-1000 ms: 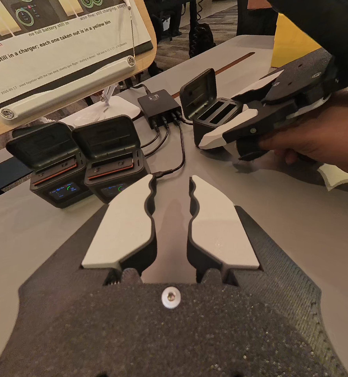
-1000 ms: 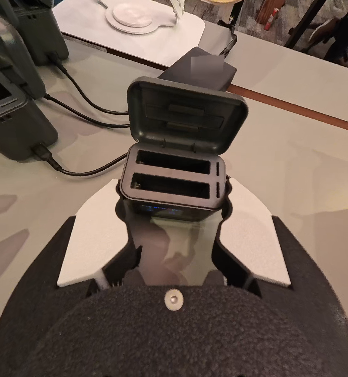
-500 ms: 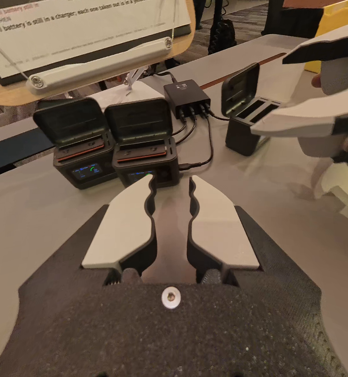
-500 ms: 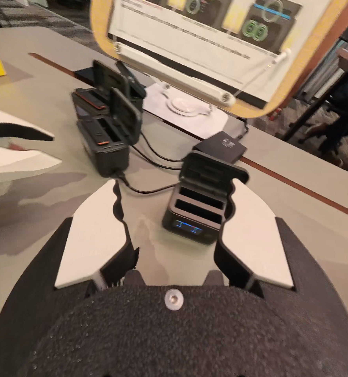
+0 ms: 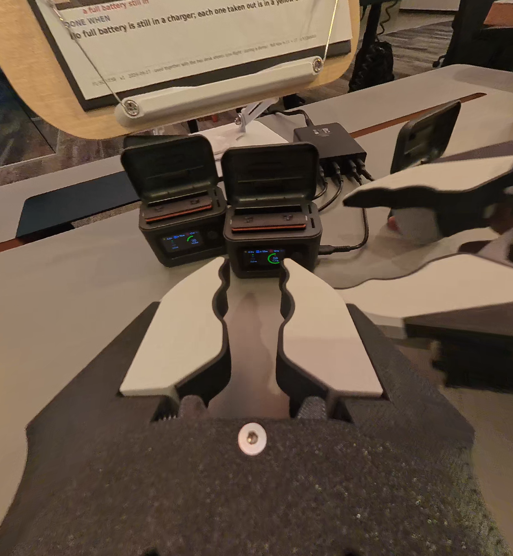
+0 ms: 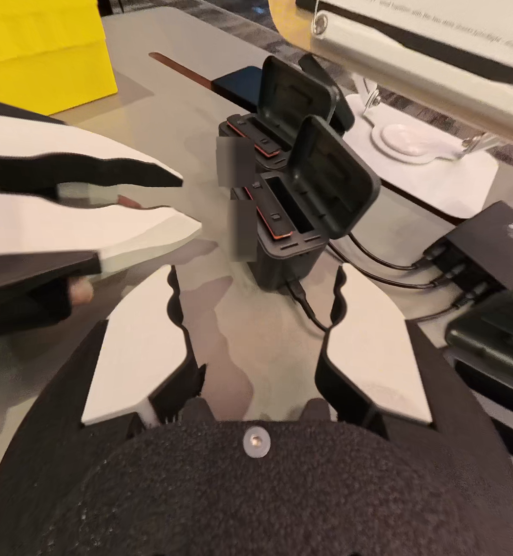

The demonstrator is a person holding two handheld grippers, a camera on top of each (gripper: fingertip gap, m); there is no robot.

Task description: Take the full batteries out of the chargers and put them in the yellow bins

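Two black chargers stand side by side with lids open, the left charger [image 5: 177,240] and the right charger [image 5: 271,243]. Each holds one orange-edged battery in its front slot, the left battery [image 5: 178,215] and the right battery [image 5: 268,228]; the back slots look empty. My left gripper [image 5: 253,267] is open a little and empty, its tips just in front of the right charger. My right gripper [image 6: 255,273] is wide open and empty, a short way from the nearer charger [image 6: 285,255] and its battery [image 6: 274,222]. A yellow bin [image 6: 38,54] stands at the far left.
A third charger [image 5: 426,135] with its lid up stands on the right, also at the edge of the right wrist view [image 6: 490,346]. A black power hub [image 5: 329,141] with cables lies behind. A sign board on a stand [image 5: 189,60] overhangs the chargers. The other gripper [image 6: 189,207] is close by. The right charger [image 5: 271,243] is about equally far from each gripper, around 4 centimetres.
My right gripper has drawn back from the empty third charger and swung left toward the two chargers. My left gripper has moved closer to them. Neither gripper has changed its opening.
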